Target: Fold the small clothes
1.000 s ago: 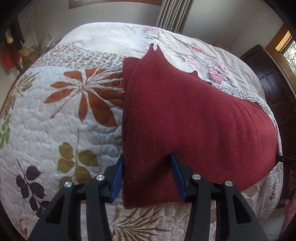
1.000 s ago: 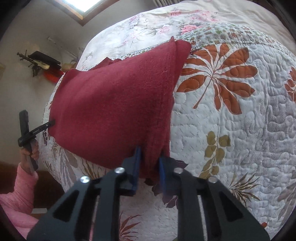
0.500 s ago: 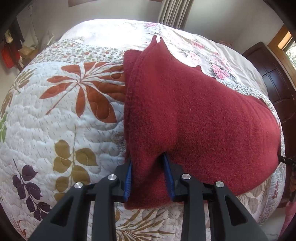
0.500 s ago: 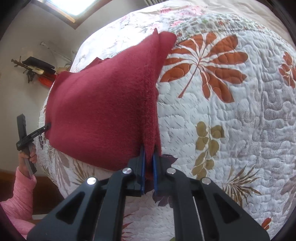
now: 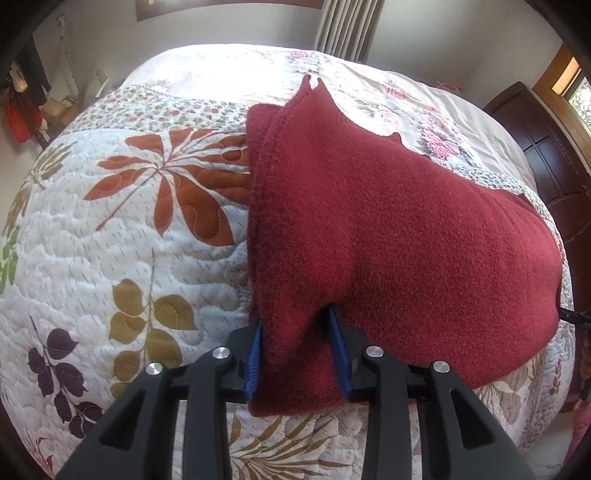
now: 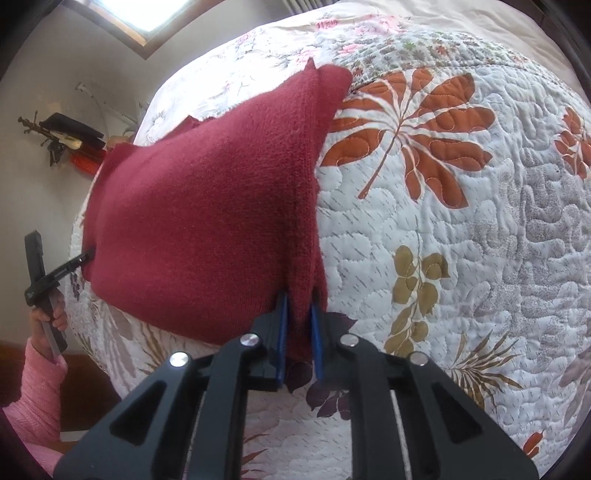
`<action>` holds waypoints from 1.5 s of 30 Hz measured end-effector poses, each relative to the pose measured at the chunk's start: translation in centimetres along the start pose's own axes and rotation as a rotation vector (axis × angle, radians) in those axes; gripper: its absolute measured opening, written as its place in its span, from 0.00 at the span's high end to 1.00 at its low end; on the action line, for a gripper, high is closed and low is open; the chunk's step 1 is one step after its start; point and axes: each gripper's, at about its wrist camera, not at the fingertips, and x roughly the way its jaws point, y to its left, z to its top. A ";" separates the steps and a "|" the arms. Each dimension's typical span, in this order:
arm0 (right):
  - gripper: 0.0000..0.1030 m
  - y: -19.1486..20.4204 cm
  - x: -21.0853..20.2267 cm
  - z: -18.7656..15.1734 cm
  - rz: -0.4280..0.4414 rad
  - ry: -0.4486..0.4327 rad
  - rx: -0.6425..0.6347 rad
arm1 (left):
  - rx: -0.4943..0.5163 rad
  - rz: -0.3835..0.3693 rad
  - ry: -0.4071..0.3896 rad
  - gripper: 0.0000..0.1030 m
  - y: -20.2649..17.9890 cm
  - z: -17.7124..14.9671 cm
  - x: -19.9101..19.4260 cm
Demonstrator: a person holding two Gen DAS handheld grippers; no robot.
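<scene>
Sweater (image 5: 388,229) clamped by both tongs (image 5: 297,354) (image 6: 299,332); only right view shows a hand (image 6: 46,321).

Daylight from the window (image 6: 122,14) washes the bedspread (image 5: 207,62) pale at its far end; strong fisheye bending darkens all 4 corners.

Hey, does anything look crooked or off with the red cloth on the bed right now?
Slightly. The red cloth lies folded on the quilt, but its far layers do not line up: corners stick out unevenly at the top. Both grippers, left and right, pinch the near edge.
</scene>
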 end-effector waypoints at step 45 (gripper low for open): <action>0.80 -1.0 2.1 7.5 0.124 0.014 0.070 | 0.032 -0.092 0.029 0.43 -7.1 5.5 3.5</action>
